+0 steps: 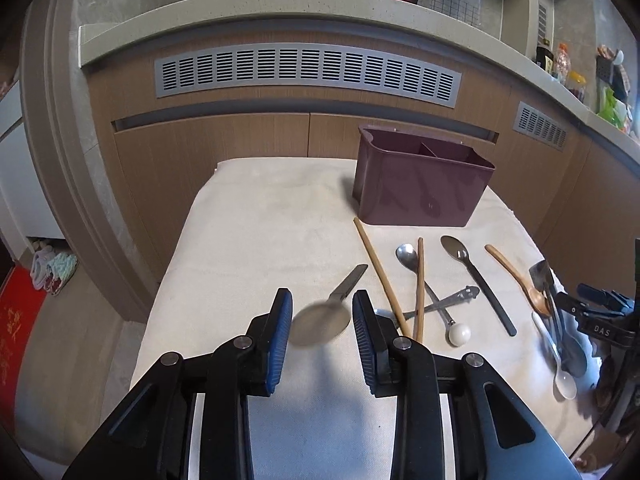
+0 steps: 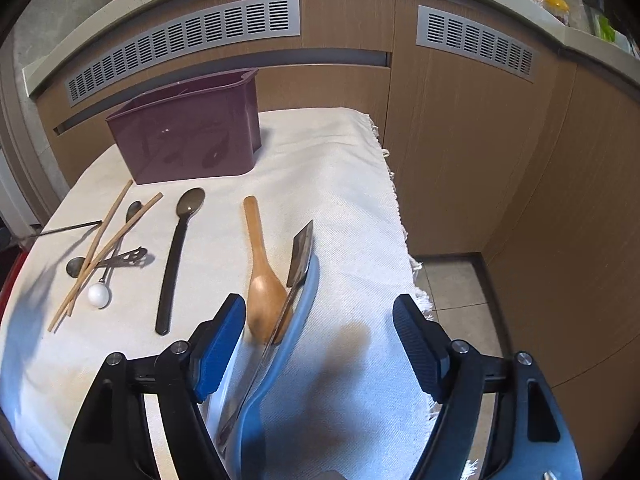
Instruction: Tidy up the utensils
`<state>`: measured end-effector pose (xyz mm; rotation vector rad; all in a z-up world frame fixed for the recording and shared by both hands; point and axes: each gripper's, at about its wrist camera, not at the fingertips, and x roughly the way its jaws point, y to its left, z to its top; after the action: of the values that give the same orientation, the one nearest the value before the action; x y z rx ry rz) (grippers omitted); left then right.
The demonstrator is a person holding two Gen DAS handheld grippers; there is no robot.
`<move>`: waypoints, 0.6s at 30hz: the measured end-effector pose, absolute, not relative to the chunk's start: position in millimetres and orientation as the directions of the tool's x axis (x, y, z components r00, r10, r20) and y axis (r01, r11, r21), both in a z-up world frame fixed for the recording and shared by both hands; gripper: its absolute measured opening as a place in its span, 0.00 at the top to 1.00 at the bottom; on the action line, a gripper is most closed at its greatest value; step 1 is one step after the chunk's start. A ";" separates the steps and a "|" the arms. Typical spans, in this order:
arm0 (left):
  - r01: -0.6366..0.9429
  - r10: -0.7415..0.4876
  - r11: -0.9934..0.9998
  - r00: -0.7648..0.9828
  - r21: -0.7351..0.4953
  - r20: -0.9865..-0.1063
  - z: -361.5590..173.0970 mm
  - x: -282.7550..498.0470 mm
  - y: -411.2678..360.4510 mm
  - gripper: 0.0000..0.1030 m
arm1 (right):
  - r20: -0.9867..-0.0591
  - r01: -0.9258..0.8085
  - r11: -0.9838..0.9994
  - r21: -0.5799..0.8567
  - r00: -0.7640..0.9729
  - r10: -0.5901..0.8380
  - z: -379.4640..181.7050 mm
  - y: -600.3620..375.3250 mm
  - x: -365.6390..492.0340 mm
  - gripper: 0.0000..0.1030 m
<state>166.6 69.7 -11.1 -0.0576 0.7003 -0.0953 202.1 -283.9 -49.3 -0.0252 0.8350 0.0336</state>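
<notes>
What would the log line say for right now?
left gripper: holding metal spoon | right gripper: open over wooden spoon | purple box: looks empty

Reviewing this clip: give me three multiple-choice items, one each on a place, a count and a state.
1. Where does the maroon caddy stand?
A. At the far end of the cloth, behind the utensils
B. On the floor
C. On the upper counter

2. How many wooden chopsticks lie on the cloth?
A. One
B. Two
C. Four

3. What is the right gripper's state?
A. Shut on the wooden spoon
B. Open
C. Shut on nothing

Answers:
1. A: the maroon caddy sits on the cloth beyond the utensils.
2. B: two chopsticks show.
3. B: the right gripper has its jaws wide apart, pressing on nothing.
</notes>
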 end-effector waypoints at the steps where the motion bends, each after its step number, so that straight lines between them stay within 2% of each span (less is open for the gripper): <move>1: 0.068 -0.110 0.994 0.761 -0.090 -0.639 -10.9 167.2 70.3 0.70 | -0.745 -0.031 0.999 -0.013 0.667 0.011 -49.3 -284.3 206.5 0.29; 8: 0.081 -0.134 0.991 0.749 -0.111 -0.649 -15.6 170.2 68.4 0.70 | -0.767 -0.105 0.992 -0.075 0.642 0.010 -53.9 -263.8 248.3 0.55; 11: 0.080 -0.138 0.990 0.734 -0.117 -0.665 -22.0 170.0 71.1 0.70 | -0.814 -0.134 0.989 -0.061 0.580 0.028 -64.8 -259.0 263.9 0.74; 12: 0.076 -0.137 0.990 0.728 -0.119 -0.672 -24.9 169.6 73.1 0.70 | -0.817 -0.135 0.988 -0.082 0.576 0.011 -65.9 -257.5 265.2 0.86; 13: 0.072 -0.137 0.990 0.719 -0.123 -0.681 -28.8 169.2 75.5 0.69 | -0.815 -0.141 0.985 -0.097 0.580 0.003 -64.4 -256.2 265.2 0.90; 18: 0.047 -0.133 0.989 0.672 -0.138 -0.728 -49.8 171.9 84.0 0.67 | -0.778 -0.198 0.980 -0.027 0.620 0.104 -27.6 -249.8 248.3 0.93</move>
<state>171.9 84.0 -49.8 -0.1108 0.8276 -0.1017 248.3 -249.8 -27.6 -0.1137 0.8857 0.1739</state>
